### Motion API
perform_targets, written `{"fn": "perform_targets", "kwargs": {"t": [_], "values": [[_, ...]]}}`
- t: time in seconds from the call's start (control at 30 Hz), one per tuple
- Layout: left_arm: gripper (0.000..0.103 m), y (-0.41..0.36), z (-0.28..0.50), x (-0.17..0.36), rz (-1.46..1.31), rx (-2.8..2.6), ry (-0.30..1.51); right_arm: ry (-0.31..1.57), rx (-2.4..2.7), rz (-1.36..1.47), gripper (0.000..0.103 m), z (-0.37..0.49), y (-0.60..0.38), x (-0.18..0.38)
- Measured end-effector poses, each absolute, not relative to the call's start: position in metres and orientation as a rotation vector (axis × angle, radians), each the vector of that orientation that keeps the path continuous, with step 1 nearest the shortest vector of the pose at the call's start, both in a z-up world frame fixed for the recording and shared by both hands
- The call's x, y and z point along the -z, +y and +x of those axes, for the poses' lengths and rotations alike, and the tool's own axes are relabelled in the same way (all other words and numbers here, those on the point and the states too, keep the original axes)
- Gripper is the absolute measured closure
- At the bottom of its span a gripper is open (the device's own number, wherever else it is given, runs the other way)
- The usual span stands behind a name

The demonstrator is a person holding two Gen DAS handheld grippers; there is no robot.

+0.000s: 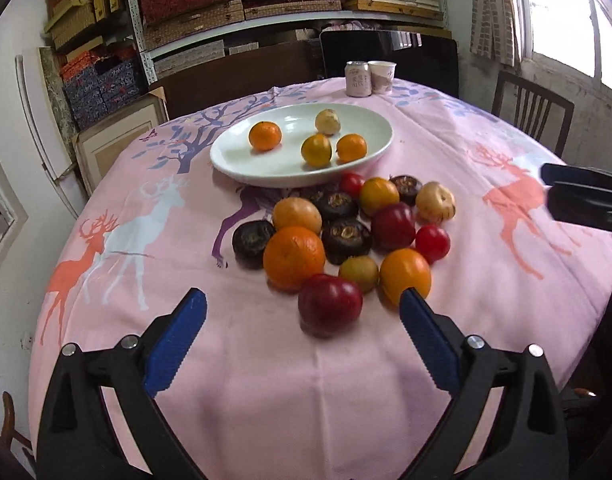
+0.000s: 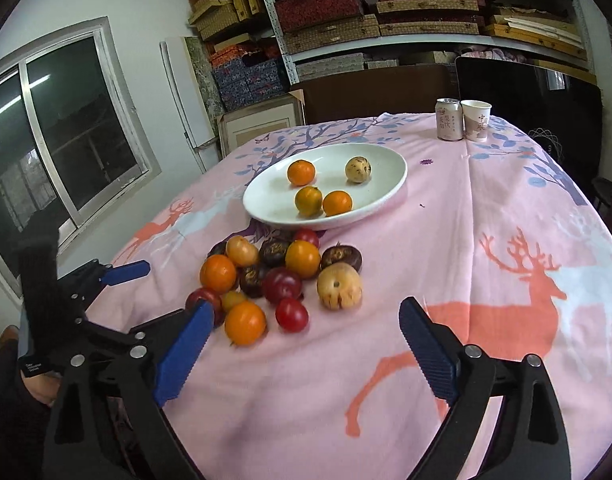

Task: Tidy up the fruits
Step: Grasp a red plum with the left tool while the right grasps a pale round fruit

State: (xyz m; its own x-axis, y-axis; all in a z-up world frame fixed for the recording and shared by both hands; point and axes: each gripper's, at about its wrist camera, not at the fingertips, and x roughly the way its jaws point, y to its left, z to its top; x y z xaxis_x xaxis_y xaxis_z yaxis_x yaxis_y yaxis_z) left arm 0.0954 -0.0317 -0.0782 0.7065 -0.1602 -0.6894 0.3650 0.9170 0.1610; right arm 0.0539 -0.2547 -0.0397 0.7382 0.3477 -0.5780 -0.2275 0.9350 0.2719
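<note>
Fruits are only partly sorted: four sit on the white plate [image 1: 226, 158] on the bench [image 1: 266, 360], while about a dozen remain in the loose pile [image 1: 345, 236] just in front of it, with the left hand-held gripper [image 1: 302, 304] and right hand-held gripper [image 2: 302, 318] both spread wide and empty.

Right gripper [image 1: 585, 200] cut by frame edge; can [image 1: 357, 79] label unreadable.

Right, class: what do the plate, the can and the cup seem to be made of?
Plate: probably glazed ceramic; white, with glossy highlights. Can: likely metal; silvery rim on top. Cup: looks like paper; matte printed wall, thin rolled lip.
</note>
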Motion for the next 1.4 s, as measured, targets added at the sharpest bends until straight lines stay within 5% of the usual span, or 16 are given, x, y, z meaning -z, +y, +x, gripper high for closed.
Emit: {"fn": "perform_targets", "kwargs": {"t": [0.23, 0.27, 0.33, 0.4, 0.5, 1.3, 1.4], "values": [[0.010, -0.039, 0.104, 0.089, 0.285, 0.290, 0.759, 0.643, -0.314, 0.166, 0.007, 0.018, -0.263, 0.038], [0.014, -0.041, 0.106, 0.089, 0.280, 0.298, 0.762, 0.639, -0.309, 0.167, 0.007, 0.017, -0.263, 0.037], [0.043, -0.042, 0.114, 0.094, 0.274, 0.305, 0.796, 0.637, -0.306, 0.178, 0.007, 0.017, -0.267, 0.037], [0.056, -0.039, 0.122, 0.103, 0.249, 0.320, 0.847, 0.636, -0.312, 0.186, 0.007, 0.017, -0.268, 0.037], [0.062, -0.042, 0.123, 0.107, 0.259, 0.326, 0.843, 0.638, -0.312, 0.187, 0.007, 0.017, -0.268, 0.038], [0.064, -0.015, 0.089, 0.068, 0.173, 0.327, 0.715, 0.736, -0.279, 0.143, 0.014, 0.064, -0.247, 0.056], [0.064, -0.011, 0.086, 0.064, 0.171, 0.320, 0.706, 0.764, -0.264, 0.141, 0.025, 0.091, -0.243, 0.058]]}}
